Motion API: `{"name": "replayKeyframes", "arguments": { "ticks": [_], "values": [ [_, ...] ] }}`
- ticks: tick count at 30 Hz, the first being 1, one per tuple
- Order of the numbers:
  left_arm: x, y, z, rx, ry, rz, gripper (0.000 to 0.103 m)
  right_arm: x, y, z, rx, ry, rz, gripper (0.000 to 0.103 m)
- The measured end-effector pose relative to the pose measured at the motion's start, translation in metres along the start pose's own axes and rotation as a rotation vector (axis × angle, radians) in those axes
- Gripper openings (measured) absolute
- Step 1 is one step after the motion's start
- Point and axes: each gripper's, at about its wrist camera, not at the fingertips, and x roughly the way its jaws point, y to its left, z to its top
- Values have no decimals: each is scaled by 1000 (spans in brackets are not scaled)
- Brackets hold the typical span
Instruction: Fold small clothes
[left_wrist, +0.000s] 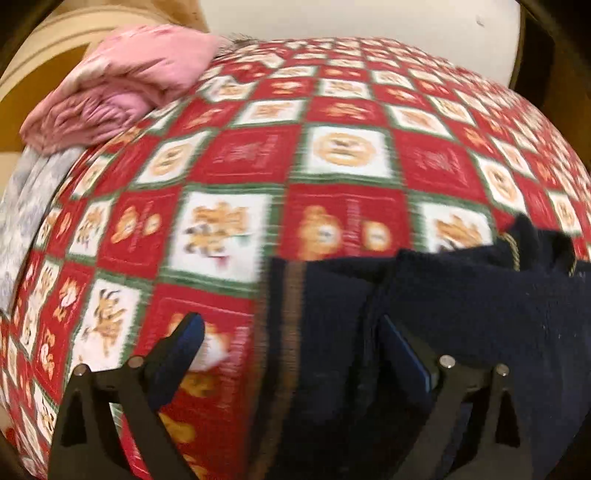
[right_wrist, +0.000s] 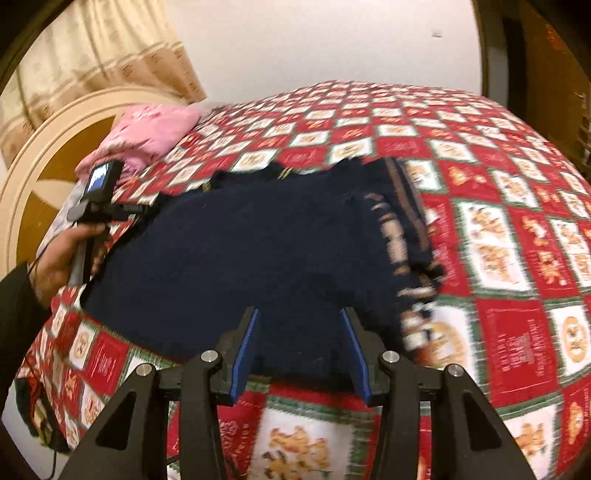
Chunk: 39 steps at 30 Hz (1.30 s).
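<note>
The left gripper (left_wrist: 291, 343) is spread wide, gripping nothing, above the edge of the dark navy knit garment (right_wrist: 236, 258). The right gripper (right_wrist: 300, 325) stands half-spread and empty over that folded garment (banded hem), lying on the red checked bedspread (right_wrist: 517, 325).

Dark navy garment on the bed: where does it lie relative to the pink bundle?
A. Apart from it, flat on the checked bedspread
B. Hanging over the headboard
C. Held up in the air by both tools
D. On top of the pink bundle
A: the navy garment lies flat on the bedspread, while the pink bundle sits apart by the headboard.
</note>
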Motion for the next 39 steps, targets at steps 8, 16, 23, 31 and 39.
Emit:
{"name": "replayKeyframes", "arguments": {
  "ticks": [8, 16, 23, 31, 39],
  "values": [
    [-22, 51, -44, -121, -19, -165, 92, 32, 46, -13, -75, 91, 34, 47],
    [-69, 56, -97, -78, -103, -231, 92, 36, 109, -13, -208, 105, 54, 47],
    [-55, 44, -105, 38, -118, -114, 93, 49, 166, -25, -309, 127, 55, 47],
    [-52, 50, -100, 28, -105, -151, 94, 70, 255, -38, -511, 105, 40, 47],
    [-53, 65, -69, -31, -102, -321, 94, 100, 311, -37, -576, 87, 65, 47]
  ]
}}
